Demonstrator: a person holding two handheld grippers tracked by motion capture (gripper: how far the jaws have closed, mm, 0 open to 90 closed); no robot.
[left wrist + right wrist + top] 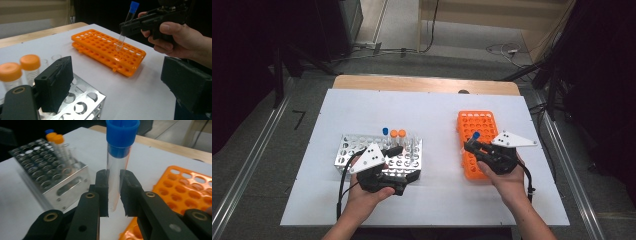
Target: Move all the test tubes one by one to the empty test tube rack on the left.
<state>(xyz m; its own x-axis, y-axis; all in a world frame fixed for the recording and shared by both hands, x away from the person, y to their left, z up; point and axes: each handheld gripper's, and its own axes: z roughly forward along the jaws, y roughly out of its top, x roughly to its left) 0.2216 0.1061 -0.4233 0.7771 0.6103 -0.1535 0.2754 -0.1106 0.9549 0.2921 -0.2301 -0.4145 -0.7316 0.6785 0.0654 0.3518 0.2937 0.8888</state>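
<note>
A clear test tube with a blue cap (117, 162) stands upright between the pads of my right gripper (114, 192), which is shut on it. In the high view the right gripper (469, 145) holds that tube (475, 135) over the left edge of the orange tube rack (477, 122). From the left gripper view the tube (121, 40) hangs tilted, its round bottom just above the orange rack (100, 47). My left gripper (120, 85) is open with nothing between its jaws, above the right end of the metal rack (87, 100).
The metal rack (349, 147) holds two orange-capped tubes (398, 133), one blue-capped tube (385, 131) and some uncapped clear tubes near its far right corner. Both racks sit on a white sheet (437, 115) over a wooden table.
</note>
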